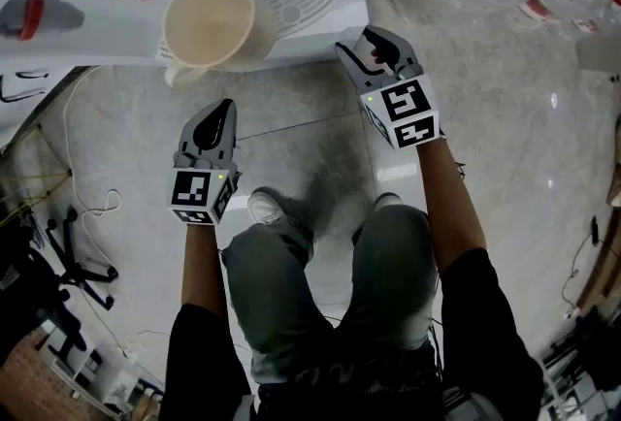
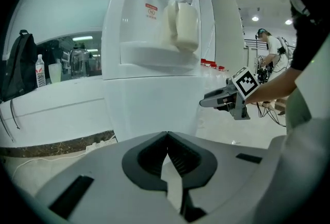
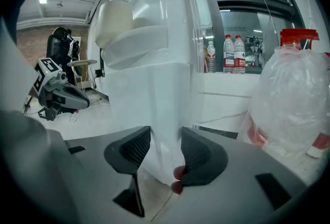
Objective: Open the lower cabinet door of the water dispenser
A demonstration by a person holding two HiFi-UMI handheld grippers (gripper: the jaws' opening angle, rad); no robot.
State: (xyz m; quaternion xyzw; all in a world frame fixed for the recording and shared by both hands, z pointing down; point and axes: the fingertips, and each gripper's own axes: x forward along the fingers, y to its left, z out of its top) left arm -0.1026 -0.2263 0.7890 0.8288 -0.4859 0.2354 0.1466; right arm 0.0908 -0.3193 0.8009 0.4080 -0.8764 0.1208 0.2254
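1. In the head view the left gripper hangs at 7 o'clock from the cup. The left forearm is stretched forward and the gripper tilts downward. Its jaws are pressed together, with nothing between them.
2. The right gripper is at 3 o'clock from the cup. The right forearm reaches further forward, up to the front corner of the water dispenser.
3. Its jaws are spread (no clear pinch). The vertical edge of the lower cabinet door stands between them.
4. The door lies flat and closed, at 12 o'clock in the left gripper view.
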